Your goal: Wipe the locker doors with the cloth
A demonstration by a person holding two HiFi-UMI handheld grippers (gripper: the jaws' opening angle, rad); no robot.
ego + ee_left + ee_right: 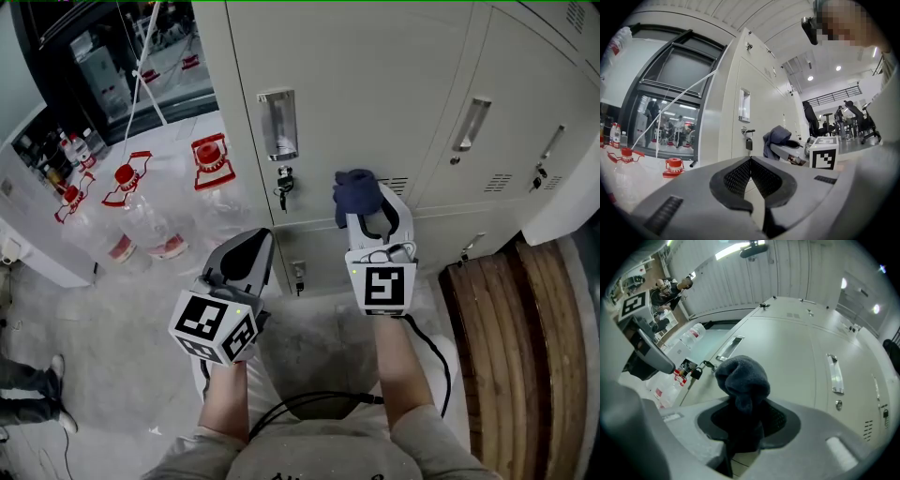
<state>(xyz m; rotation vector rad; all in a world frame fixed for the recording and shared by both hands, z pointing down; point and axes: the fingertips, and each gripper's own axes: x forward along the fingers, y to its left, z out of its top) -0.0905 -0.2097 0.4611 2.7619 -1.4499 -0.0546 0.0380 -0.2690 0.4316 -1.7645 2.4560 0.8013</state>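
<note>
My right gripper point(367, 204) is shut on a dark blue cloth point(355, 195), bunched at the jaw tips and held close against a cream locker door point(375, 84). In the right gripper view the cloth point(743, 380) bulges out between the jaws, with the locker doors point(787, 348) behind it. My left gripper point(255, 246) is shut with nothing in it, lower left of the right one, pointing at the locker's lower part. In the left gripper view its jaws point(750, 161) meet; the cloth point(776, 139) shows beyond them.
A padlock and keys point(282, 184) hang below a recessed handle point(277, 124). More handles point(472, 124) sit on doors to the right. Water bottles with red caps point(211, 159) stand on the floor at left. A wooden bench point(525, 337) is at right.
</note>
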